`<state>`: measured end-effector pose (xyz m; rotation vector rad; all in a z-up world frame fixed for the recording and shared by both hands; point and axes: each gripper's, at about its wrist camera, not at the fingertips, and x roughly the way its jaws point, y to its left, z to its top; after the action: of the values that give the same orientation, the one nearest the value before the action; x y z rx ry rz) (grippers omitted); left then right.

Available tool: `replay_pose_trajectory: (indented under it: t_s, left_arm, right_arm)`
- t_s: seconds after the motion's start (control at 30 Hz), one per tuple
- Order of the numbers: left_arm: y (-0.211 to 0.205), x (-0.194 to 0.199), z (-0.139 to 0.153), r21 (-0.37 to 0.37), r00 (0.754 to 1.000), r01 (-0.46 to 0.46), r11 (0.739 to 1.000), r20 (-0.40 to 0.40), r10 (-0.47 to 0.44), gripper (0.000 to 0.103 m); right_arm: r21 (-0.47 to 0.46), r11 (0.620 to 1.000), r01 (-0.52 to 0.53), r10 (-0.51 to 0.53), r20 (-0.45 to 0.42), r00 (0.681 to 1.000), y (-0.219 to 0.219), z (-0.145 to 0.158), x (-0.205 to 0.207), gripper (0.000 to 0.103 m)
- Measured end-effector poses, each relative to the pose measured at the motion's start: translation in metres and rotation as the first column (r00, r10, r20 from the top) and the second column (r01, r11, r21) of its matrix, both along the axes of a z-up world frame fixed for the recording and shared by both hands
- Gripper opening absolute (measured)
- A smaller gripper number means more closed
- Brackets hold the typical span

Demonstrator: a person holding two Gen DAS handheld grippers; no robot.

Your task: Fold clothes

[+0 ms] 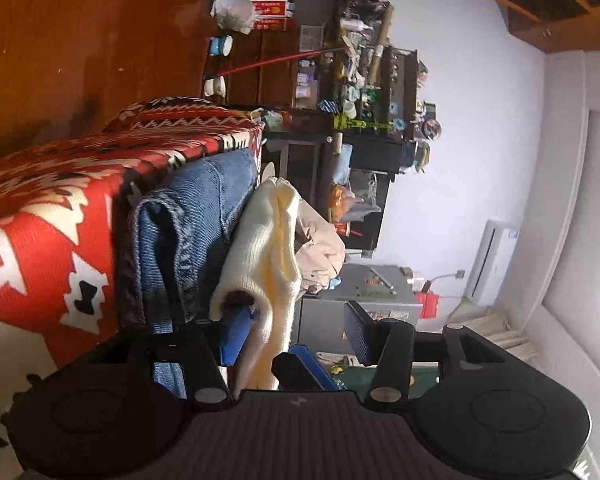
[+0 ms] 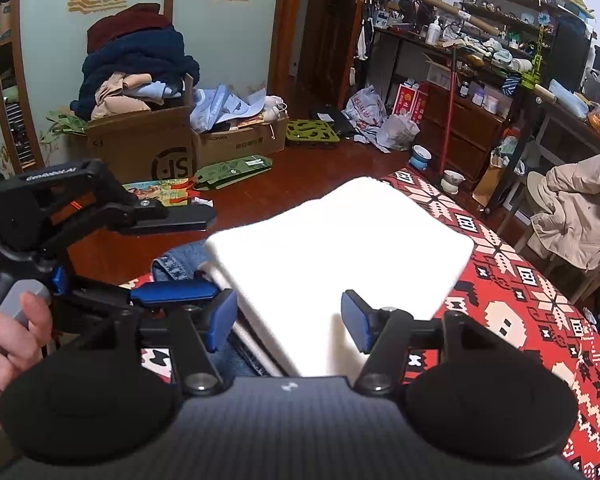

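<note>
The left gripper (image 2: 182, 256) is working at the left edge of a folded cream sweater (image 2: 340, 248), which is lying at centre frame in the right wrist view on top of folded jeans (image 2: 180, 260) on a red patterned cover (image 2: 520, 300). In the left wrist view, rolled sideways, the jaws of this gripper are standing wide apart, one blue pad tucked under the sweater's edge and the other hanging clear at lower centre, so nothing is being gripped. The right gripper (image 2: 290, 322) is hovering over the near edge of the sweater with its jaws released and spread, holding nothing. A hand (image 2: 8, 344) is grasping the left tool's handle at lower left. Judgement: the sweater is appearing squarely folded, and the step in hand is looking like a final squaring or lifting of the stack; it is best done by sliding the lower pad fully beneath the edge, closing on all layers at once, and steadying the near edge with the other tool so the fold is not slipping on the denim. Whether the cover is lying on a bed or a desk cannot be told. The room is cluttered: cardboard boxes (image 2: 140, 148) of clothes at upper left, loaded shelves (image 2: 500, 40) at upper right, a beige coat (image 2: 580, 216) at right, wood floor (image 2: 320, 160) beyond.
</note>
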<state>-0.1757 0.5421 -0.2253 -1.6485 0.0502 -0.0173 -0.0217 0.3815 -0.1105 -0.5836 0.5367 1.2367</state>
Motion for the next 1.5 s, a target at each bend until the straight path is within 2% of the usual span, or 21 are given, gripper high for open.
replay_pose_trajectory:
  t_s: [0.13,0.27,0.37,0.43,0.53,0.63,0.7,0.77,0.83,0.93,0.97,1.07,1.1,1.33,1.4,1.47,1.5]
  left_arm:
    - [-0.004,0.004,0.000,-0.020,0.999,0.032,0.999,0.036,-0.032,0.046]
    - [-0.006,0.003,0.005,0.015,0.999,0.025,1.000,0.020,-0.025,0.045]
    - [-0.004,-0.003,0.000,0.007,1.000,-0.007,1.000,-0.010,0.007,0.045]
    - [-0.003,-0.005,-0.002,0.001,1.000,-0.023,1.000,-0.020,0.023,0.045]
    - [-0.003,-0.004,-0.004,-0.013,1.000,-0.026,1.000,-0.009,0.026,0.045]
    - [-0.002,-0.004,-0.007,-0.027,1.000,-0.024,0.999,0.000,0.024,0.045]
    - [-0.002,-0.004,-0.012,-0.046,1.000,-0.022,0.999,0.005,0.023,0.045]
    - [-0.001,-0.004,-0.014,-0.051,1.000,-0.021,0.998,0.007,0.021,0.045]
    - [0.000,-0.004,-0.016,-0.055,1.000,-0.021,0.998,0.012,0.021,0.045]
    - [0.001,-0.003,-0.018,-0.053,1.000,-0.020,0.998,0.020,0.021,0.045]
    - [0.002,-0.002,-0.019,-0.048,1.000,-0.018,0.999,0.022,0.019,0.045]
    - [0.003,-0.002,-0.020,-0.039,1.000,-0.013,0.999,0.019,0.014,0.045]
    - [0.004,-0.002,-0.021,-0.041,1.000,-0.012,0.999,0.019,0.013,0.042]
    - [0.006,-0.001,-0.026,-0.054,1.000,-0.019,0.998,0.018,0.020,0.034]
    - [0.005,-0.001,-0.024,-0.038,0.999,-0.029,0.999,0.017,0.030,0.034]
    - [0.004,-0.003,-0.021,-0.005,0.999,-0.042,0.999,0.010,0.042,0.033]
    - [0.004,-0.002,-0.020,0.011,0.999,-0.046,0.999,0.007,0.046,0.033]
  right_arm:
    - [-0.001,1.000,0.004,-0.004,0.009,1.000,-0.001,0.000,0.002,0.065]
    - [-0.010,1.000,-0.003,0.003,0.025,1.000,-0.001,0.000,0.001,0.065]
    - [-0.025,0.999,-0.047,0.049,0.094,0.994,-0.001,-0.002,-0.009,0.065]
    - [-0.053,0.994,-0.093,0.101,0.171,0.980,0.000,-0.007,-0.023,0.065]
    - [-0.122,0.982,-0.147,0.181,0.352,0.918,0.006,-0.023,-0.049,0.066]
    - [-0.169,0.968,-0.186,0.248,0.523,0.815,0.010,-0.042,-0.071,0.066]
    - [-0.198,0.960,-0.198,0.278,0.592,0.757,0.014,-0.054,-0.082,0.064]
    - [-0.227,0.951,-0.208,0.306,0.632,0.712,0.017,-0.064,-0.088,0.062]
    - [-0.232,0.950,-0.207,0.311,0.658,0.686,0.021,-0.069,-0.092,0.049]
    - [-0.234,0.949,-0.212,0.316,0.666,0.675,0.025,-0.072,-0.094,0.040]
    - [-0.238,0.947,-0.217,0.322,0.669,0.669,0.025,-0.073,-0.095,0.039]
    - [-0.258,0.934,-0.248,0.357,0.707,0.610,0.028,-0.084,-0.104,0.039]
    - [-0.259,0.931,-0.257,0.364,0.718,0.594,0.028,-0.087,-0.106,0.039]
    - [-0.231,0.930,-0.285,0.362,0.705,0.610,0.033,-0.082,-0.114,0.039]
    - [-0.240,0.927,-0.289,0.371,0.713,0.596,0.034,-0.085,-0.115,0.039]
    - [-0.259,0.918,-0.301,0.392,0.711,0.584,0.037,-0.088,-0.115,0.032]
    - [-0.272,0.912,-0.307,0.406,0.703,0.585,0.036,-0.089,-0.116,0.024]
